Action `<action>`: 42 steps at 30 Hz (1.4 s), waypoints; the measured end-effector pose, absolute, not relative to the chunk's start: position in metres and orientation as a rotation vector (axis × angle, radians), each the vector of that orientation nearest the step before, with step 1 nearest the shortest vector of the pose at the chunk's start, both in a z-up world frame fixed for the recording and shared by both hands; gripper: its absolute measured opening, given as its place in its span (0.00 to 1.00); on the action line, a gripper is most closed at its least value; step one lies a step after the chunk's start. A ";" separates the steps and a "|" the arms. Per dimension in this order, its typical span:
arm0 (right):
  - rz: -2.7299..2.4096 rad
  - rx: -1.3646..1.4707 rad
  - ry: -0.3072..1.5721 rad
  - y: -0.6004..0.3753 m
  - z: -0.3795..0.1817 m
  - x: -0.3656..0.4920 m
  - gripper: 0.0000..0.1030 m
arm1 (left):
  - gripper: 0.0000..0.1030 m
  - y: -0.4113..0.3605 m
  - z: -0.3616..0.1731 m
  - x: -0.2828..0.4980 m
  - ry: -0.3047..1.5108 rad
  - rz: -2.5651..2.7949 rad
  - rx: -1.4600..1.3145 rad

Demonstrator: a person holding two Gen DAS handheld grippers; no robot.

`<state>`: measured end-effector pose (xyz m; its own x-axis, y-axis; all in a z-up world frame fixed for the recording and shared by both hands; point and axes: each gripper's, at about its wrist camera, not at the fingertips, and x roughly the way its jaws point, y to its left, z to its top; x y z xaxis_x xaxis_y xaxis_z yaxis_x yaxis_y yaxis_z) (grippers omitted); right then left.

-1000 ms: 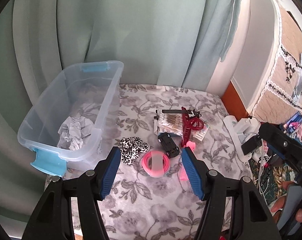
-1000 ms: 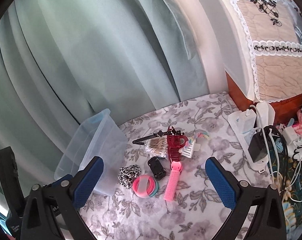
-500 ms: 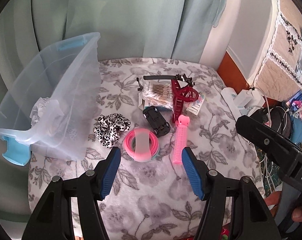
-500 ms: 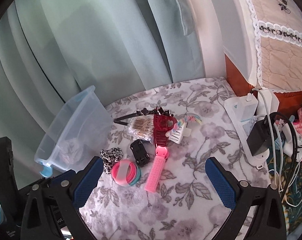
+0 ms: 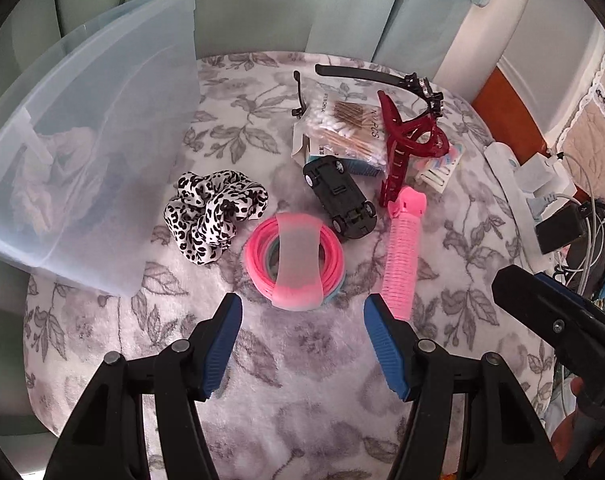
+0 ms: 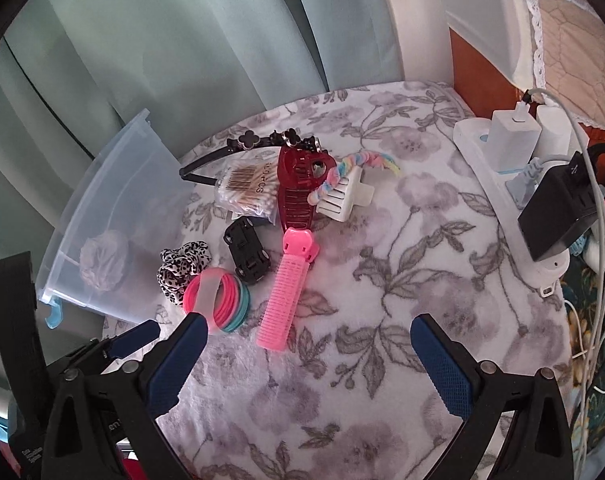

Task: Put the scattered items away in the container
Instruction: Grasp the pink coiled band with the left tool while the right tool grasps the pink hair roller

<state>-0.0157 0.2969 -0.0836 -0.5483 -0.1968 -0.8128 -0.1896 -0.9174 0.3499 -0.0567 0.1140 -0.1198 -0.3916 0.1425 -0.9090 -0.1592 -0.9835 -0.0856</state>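
**A:** Where is the container?

**B:** The clear plastic bin (image 5: 102, 128) stands at the left edge of the flower-patterned cloth (image 5: 302, 400), hard against the pale green curtain (image 5: 262, 4). Some crumpled pale stuff lies inside; I cannot tell what it is.

**A:** And the scattered things?

**B:** Just beside the bin's wall lies a black-and-white scrunchie (image 5: 214, 214). Next to it is a bundle of pink and teal hair bands (image 5: 296, 262) with a frosted strip across it. A black toy car (image 5: 340, 198) lies wheels up just beyond the bands. A pink hair roller clip (image 5: 402, 256) lies lengthwise to the right of the bands. Toward the far edge are a packet of cotton swabs (image 5: 342, 128), a dark red claw clip (image 5: 410, 144), a black headband (image 5: 382, 80) and a white comb-like clip (image 6: 342, 196) with a pastel braid.

**A:** The grippers?

**B:** The left gripper (image 5: 302, 316) hangs over the cloth with its blue pads apart, the hair bands just ahead of the gap, nothing between them. The right gripper (image 6: 306, 340) also stands wide apart and empty, with the lower end of the roller clip ahead of the gap.

**A:** Anything else?

**B:** A white power strip (image 6: 502, 168) with chargers and cables lies along the right edge.
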 end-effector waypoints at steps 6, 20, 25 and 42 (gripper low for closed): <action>-2.635 1.542 -0.651 0.293 -0.098 -0.029 0.81 | 0.63 0.116 -0.138 -0.070 0.026 2.469 -1.659; -2.532 1.600 -0.674 0.276 -0.127 -0.060 0.51 | 0.62 0.116 -0.156 -0.088 -0.020 2.429 -1.658; -2.518 1.621 -0.709 0.277 -0.137 -0.068 0.49 | 0.65 0.115 -0.161 -0.092 -0.046 2.400 -1.650; -2.524 1.646 -0.695 0.265 -0.153 -0.094 0.47 | 0.66 0.126 -0.167 -0.104 0.008 2.402 -1.615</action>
<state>-0.0939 0.2649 -0.1525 -0.4327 -0.2796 -0.8571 -0.1988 -0.8977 0.3933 -0.1038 0.1258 -0.1670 -0.3566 0.1999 -0.9126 -0.2059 -0.9696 -0.1320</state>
